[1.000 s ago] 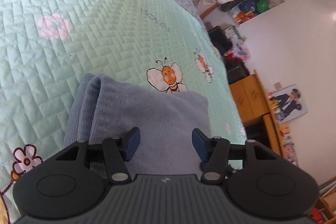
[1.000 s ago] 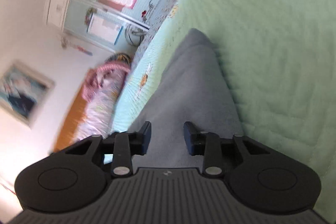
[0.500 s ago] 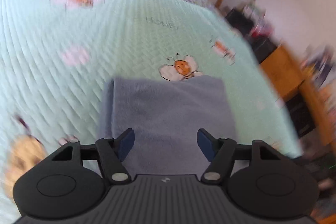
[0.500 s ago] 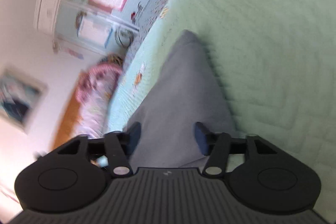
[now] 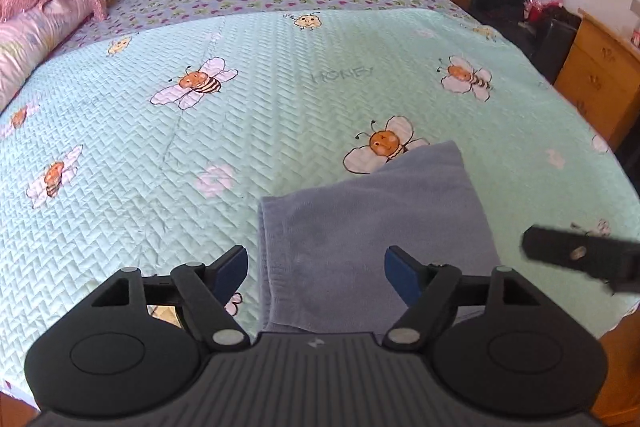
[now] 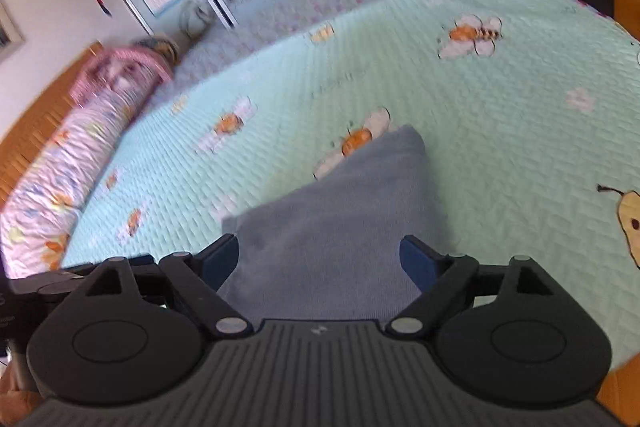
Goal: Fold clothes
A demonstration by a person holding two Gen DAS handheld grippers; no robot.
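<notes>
The blue-padded fingers of the left gripper (image 5: 316, 269) and the right gripper (image 6: 319, 259) are standing wider apart than a second ago, gripping nothing, and both are sitting higher and further back. The grey-blue knitted garment (image 5: 372, 239) is lying as a compact folded rectangle on the mint quilted bee-print bedspread (image 5: 260, 99), below and just beyond the fingertips, so this fold is probably complete.

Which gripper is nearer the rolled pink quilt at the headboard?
Left. The left gripper hovers over the garment on the side toward the rolled quilt; the right gripper is beyond it.
</notes>
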